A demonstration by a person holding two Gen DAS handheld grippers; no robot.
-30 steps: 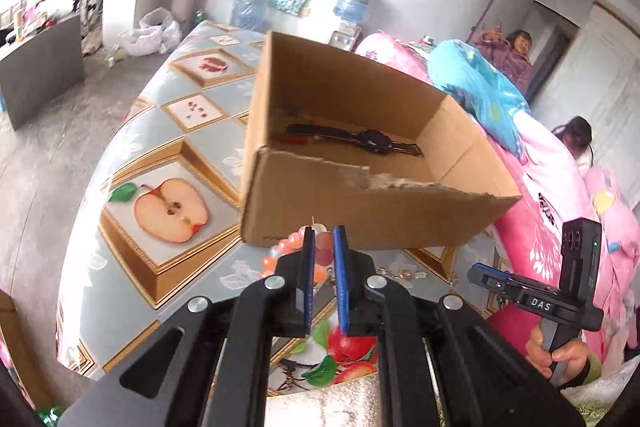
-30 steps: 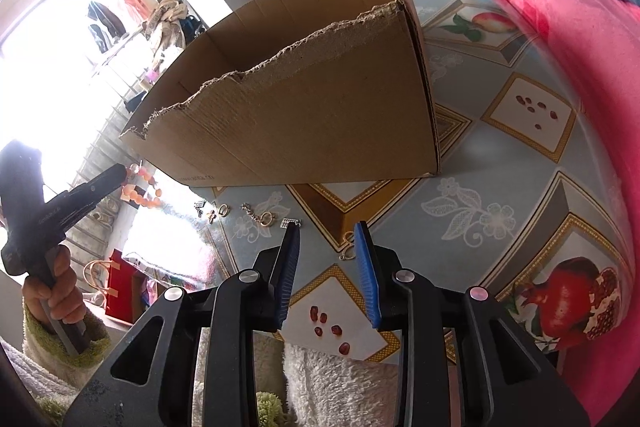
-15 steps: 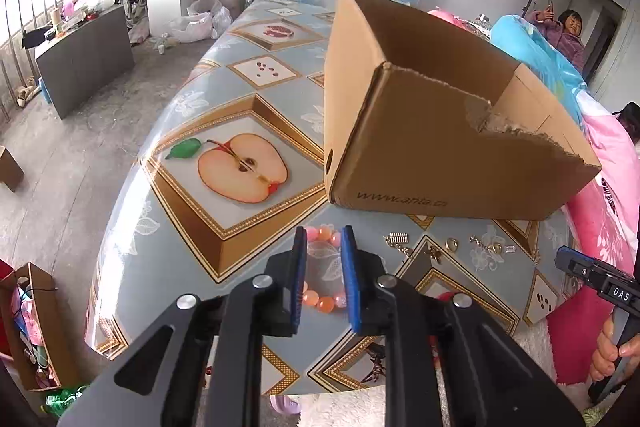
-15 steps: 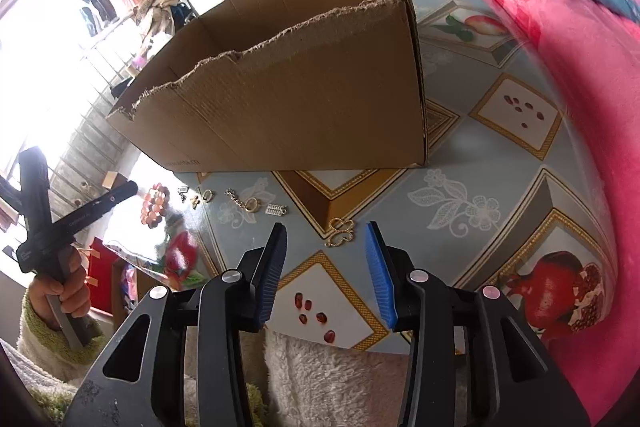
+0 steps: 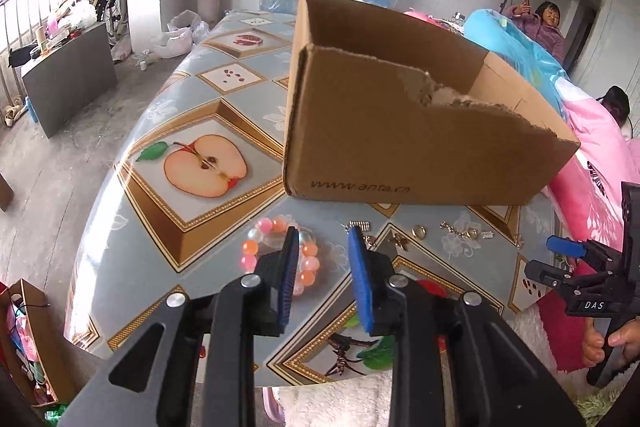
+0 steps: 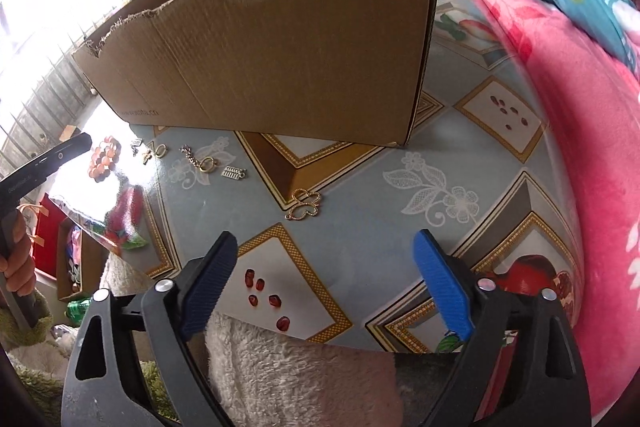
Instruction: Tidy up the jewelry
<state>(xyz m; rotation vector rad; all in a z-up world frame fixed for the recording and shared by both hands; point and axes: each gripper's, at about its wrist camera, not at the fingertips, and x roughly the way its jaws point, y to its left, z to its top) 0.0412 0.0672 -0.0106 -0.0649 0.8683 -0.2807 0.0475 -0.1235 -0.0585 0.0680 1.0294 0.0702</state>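
A torn cardboard box [image 5: 400, 143] stands on the fruit-print tablecloth [image 5: 192, 107]; it also shows in the right wrist view [image 6: 280, 59]. A pink and orange bead bracelet [image 5: 256, 247] lies in front of it, partly behind my left gripper [image 5: 320, 239], which is open and empty just above it. Small gold pieces [image 5: 420, 231] lie in a row to the right. My right gripper [image 6: 324, 247] is wide open and empty, just short of a gold butterfly pendant [image 6: 306, 203]. A gold ring on a chain [image 6: 206, 165] lies further left.
A pink blanket [image 6: 580, 147] borders the table on the right. The table's near edge has a white fleece cover [image 6: 288, 379]. The other hand-held gripper shows in each view: the right one [image 5: 560, 247] and the left one [image 6: 52, 157]. A person [image 5: 548, 27] sits at the back.
Both grippers have opened, the right one wide. The left gripper came down from above the box to the bracelet. The right gripper has drawn nearer the butterfly pendant.
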